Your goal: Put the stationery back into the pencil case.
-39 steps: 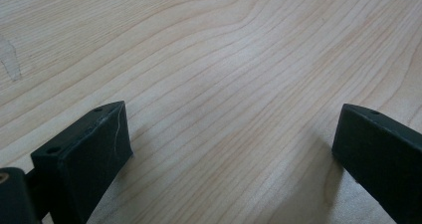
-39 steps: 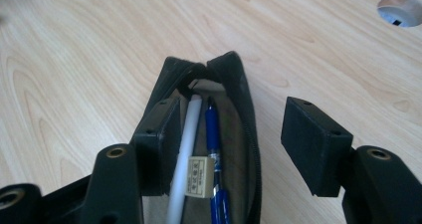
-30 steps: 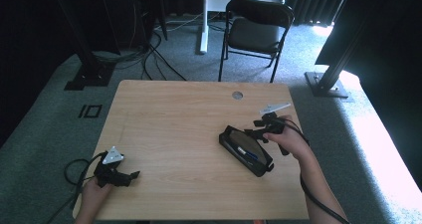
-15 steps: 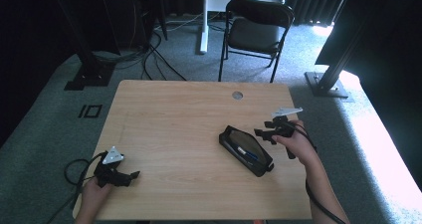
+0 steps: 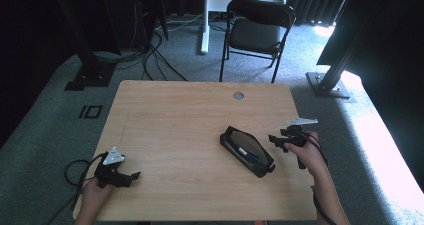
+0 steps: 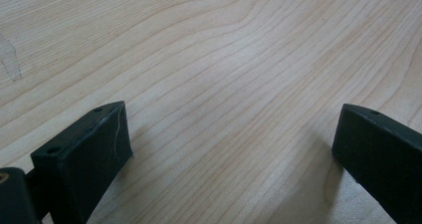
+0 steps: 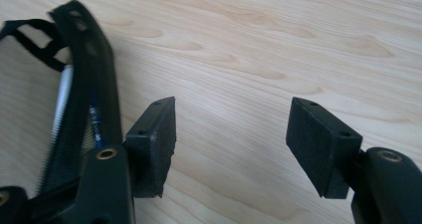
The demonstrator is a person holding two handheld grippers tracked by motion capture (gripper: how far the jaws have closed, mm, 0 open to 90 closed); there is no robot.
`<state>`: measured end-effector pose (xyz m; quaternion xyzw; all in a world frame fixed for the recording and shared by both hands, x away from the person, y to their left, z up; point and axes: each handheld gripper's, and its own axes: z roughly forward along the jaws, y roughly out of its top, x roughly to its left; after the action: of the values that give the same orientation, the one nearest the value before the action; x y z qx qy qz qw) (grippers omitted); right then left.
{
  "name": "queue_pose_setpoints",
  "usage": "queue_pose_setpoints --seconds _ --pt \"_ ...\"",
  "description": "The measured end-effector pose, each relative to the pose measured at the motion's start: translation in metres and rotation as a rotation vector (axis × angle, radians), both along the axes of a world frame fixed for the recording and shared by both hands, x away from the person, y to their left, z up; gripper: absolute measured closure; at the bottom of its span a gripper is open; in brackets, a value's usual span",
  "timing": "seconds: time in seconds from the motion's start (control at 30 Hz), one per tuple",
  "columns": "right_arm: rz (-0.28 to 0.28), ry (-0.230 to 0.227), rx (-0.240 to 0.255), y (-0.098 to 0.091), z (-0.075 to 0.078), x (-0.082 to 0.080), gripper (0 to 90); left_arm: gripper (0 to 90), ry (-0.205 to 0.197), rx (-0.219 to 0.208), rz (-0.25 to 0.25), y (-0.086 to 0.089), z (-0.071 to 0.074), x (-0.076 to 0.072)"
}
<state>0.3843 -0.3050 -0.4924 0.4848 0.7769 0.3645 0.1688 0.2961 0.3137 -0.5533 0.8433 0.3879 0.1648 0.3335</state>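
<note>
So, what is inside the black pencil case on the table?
The open pencil case holds a pen with white and blue parts. Anything deeper is hidden by its dark walls.

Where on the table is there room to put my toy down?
The biggest bare patch is the wooden table top between the left gripper and the open black pencil case, reaching to the far edge by the round hole. It is crowded on the right, where the right gripper sits close beside the case.
</note>
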Motion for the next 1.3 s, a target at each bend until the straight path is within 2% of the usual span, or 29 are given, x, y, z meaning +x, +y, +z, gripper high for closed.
queue_pose_setpoints --seconds 0.1,0.13,0.3,0.37,0.47,0.6,0.77,0.93,1.0,1.13,1.3 --pt "-0.024 -0.006 0.014 -0.004 -0.002 -0.003 36.1 2.2 0.000 0.000 0.000 0.000 0.000 0.000" --pt "-0.059 -0.015 0.019 -0.008 -0.007 -0.007 36.1 2.2 0.000 0.000 0.000 0.000 0.000 0.000" --pt "-0.116 -0.019 0.031 -0.011 -0.015 -0.014 35.2 2.2 0.000 0.000 0.000 0.000 0.000 0.000" --pt "-0.136 -0.030 0.015 -0.011 -0.018 -0.017 35.2 2.2 0.000 0.000 0.000 0.000 0.000 0.000" --pt "-0.165 -0.042 0.026 -0.011 -0.021 -0.021 35.2 2.2 0.000 0.000 0.000 0.000 0.000 0.000" --pt "-0.190 -0.050 0.012 -0.011 -0.026 -0.029 35.0 2.2 0.000 0.000 0.000 0.000 0.000 0.000" --pt "-0.243 -0.037 0.020 -0.015 -0.035 -0.036 32.9 2.2 0.000 0.000 0.000 0.000 0.000 0.000" --pt "-0.261 -0.024 0.024 -0.018 -0.043 -0.043 32.2 2.2 0.000 0.000 0.000 0.000 0.000 0.000" --pt "-0.271 -0.031 0.028 -0.019 -0.045 -0.046 31.8 2.2 0.000 0.000 0.000 0.000 0.000 0.000" --pt "-0.285 -0.033 -0.002 -0.018 -0.050 -0.052 31.6 2.2 0.000 0.000 0.000 0.000 0.000 0.000" --pt "-0.316 -0.037 0.006 -0.022 -0.057 -0.059 30.7 2.1 0.000 0.000 0.000 0.000 0.000 0.000"
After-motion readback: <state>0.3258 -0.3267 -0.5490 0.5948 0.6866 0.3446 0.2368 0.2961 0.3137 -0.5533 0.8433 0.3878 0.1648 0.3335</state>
